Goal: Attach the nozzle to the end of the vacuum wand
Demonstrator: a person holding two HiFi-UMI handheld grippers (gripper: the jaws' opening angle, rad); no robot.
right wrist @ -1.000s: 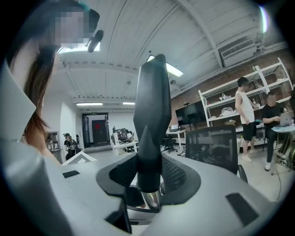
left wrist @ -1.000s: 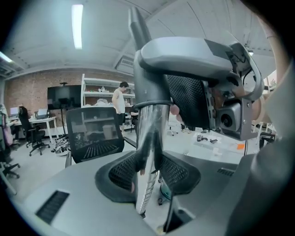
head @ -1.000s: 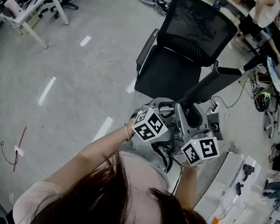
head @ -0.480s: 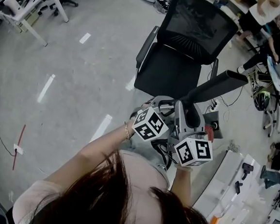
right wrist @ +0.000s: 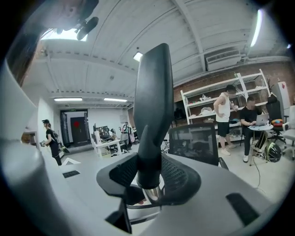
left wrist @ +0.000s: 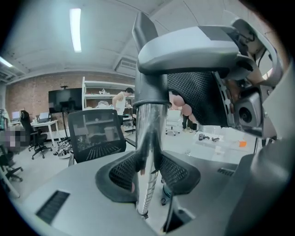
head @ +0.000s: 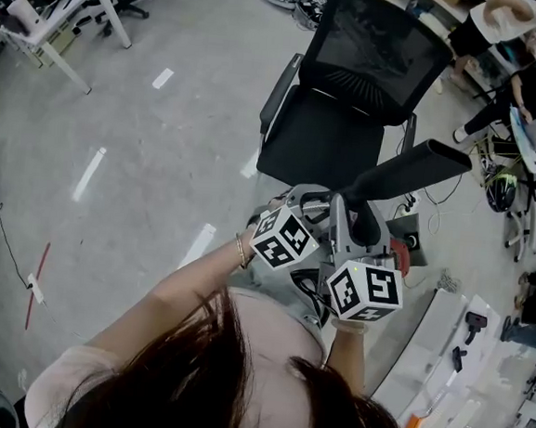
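Observation:
In the head view my two grippers meet in front of the person's chest, above the floor. The black tapered nozzle (head: pixel 410 170) slants up and to the right from them. My right gripper (head: pixel 368 222) is shut on the nozzle's round base (right wrist: pixel 152 106); a short chrome wand end (right wrist: pixel 151 192) shows just below the collar. My left gripper (head: pixel 317 205) is shut on the chrome wand tube (left wrist: pixel 147 156), which stands upright between its mesh pads (left wrist: pixel 120 173). The nozzle's collar (left wrist: pixel 150 92) sits on top of that tube, with the grey right gripper body close beside it.
A black mesh office chair (head: pixel 353 95) stands right beyond the grippers. A white table (head: pixel 441 363) with small tools is at the lower right. A desk (head: pixel 52 12) is at the far upper left, people and shelves at the upper right, and cables lie on the floor.
The right gripper's marker cube has shifted left and nearer the left one. The nozzle has swung slightly, its far end lower in the picture. Both grips hold.

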